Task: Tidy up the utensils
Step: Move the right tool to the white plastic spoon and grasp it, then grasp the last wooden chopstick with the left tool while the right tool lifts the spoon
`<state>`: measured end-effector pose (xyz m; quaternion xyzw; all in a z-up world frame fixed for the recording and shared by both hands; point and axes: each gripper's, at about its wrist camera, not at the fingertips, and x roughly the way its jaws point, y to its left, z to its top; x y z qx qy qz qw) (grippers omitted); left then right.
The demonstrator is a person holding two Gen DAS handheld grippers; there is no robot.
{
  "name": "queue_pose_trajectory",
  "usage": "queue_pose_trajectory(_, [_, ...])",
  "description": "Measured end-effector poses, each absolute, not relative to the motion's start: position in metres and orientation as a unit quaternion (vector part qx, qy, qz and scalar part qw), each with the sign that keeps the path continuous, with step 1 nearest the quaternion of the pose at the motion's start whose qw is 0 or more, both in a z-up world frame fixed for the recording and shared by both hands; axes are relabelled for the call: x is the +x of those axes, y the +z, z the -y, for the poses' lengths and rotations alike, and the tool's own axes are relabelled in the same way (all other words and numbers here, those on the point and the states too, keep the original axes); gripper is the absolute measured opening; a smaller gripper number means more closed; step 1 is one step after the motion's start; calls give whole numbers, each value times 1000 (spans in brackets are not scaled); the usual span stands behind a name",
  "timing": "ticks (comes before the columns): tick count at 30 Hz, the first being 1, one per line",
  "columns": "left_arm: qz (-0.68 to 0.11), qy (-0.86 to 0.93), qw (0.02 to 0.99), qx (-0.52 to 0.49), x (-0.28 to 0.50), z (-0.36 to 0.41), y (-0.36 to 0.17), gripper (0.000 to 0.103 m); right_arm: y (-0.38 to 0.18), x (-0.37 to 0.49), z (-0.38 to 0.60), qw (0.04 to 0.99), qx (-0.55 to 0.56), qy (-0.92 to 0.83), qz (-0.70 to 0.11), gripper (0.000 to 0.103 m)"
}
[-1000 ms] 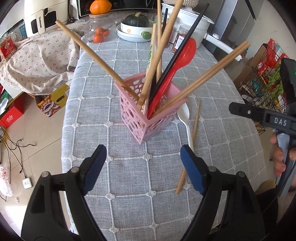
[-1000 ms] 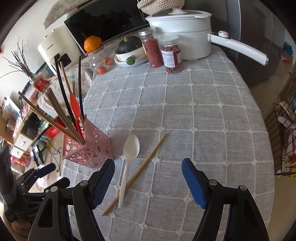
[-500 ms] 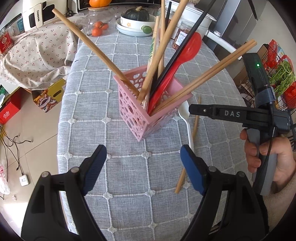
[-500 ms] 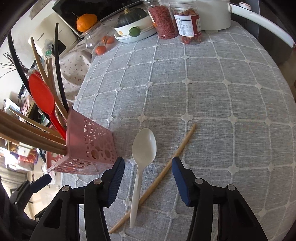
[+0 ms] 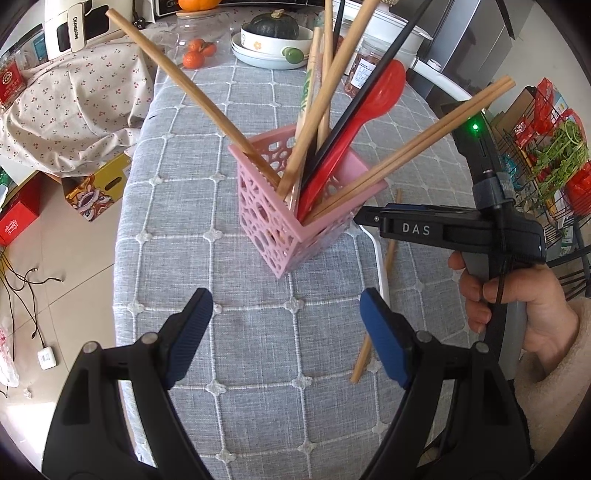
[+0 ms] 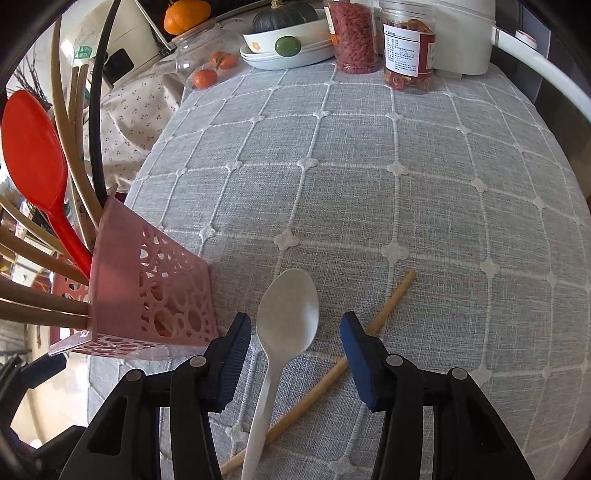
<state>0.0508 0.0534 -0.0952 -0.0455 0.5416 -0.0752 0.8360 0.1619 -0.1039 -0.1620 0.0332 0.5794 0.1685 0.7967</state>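
A pink perforated holder (image 5: 295, 218) stands on the grey tablecloth (image 5: 207, 206) with several wooden chopsticks, black chopsticks and a red spoon (image 5: 373, 99) in it. It also shows in the right wrist view (image 6: 151, 295). A white spoon (image 6: 284, 332) and one wooden chopstick (image 6: 388, 302) lie on the cloth right of the holder. My right gripper (image 6: 295, 354) is open, low over the cloth, with its fingers either side of the white spoon. It shows from the side in the left wrist view (image 5: 373, 218). My left gripper (image 5: 286, 332) is open and empty, in front of the holder.
Two red-filled jars (image 6: 351, 37), a white pot (image 6: 465, 33), a bowl with a green squash (image 6: 284, 33) and a glass jar with oranges (image 6: 210, 62) stand at the far end. A floral cloth (image 5: 74, 99) lies left. A wire rack (image 5: 554, 147) stands to the right of the table.
My right gripper has come forward and down to the white spoon and has narrowed around it. My left gripper has moved slightly closer to the holder.
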Motion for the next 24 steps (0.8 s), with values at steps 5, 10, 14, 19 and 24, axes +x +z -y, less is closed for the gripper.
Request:
queue_pose_trajectory(5, [-542, -75, 836, -45, 51, -54, -96, 82, -167, 163, 95, 797, 10, 170, -580, 36])
queue_pose_trajectory(10, [-539, -85, 838, -32, 47, -45, -93, 82, -161, 161, 100, 796, 18, 175, -579, 36])
queue_pose_trajectory(14, [-529, -118, 840, -4, 40, -21, -86, 82, -146, 154, 124, 799, 34, 168, -576, 36])
queue_pose_trajectory(19, [-526, -151, 836, 32, 36, 20, -89, 69, -132, 141, 171, 798, 58, 140, -583, 36])
queue_pose_trajectory(24, [-532, -185, 824, 66, 48, 64, -103, 45, -117, 129, 217, 804, 81, 122, -576, 36])
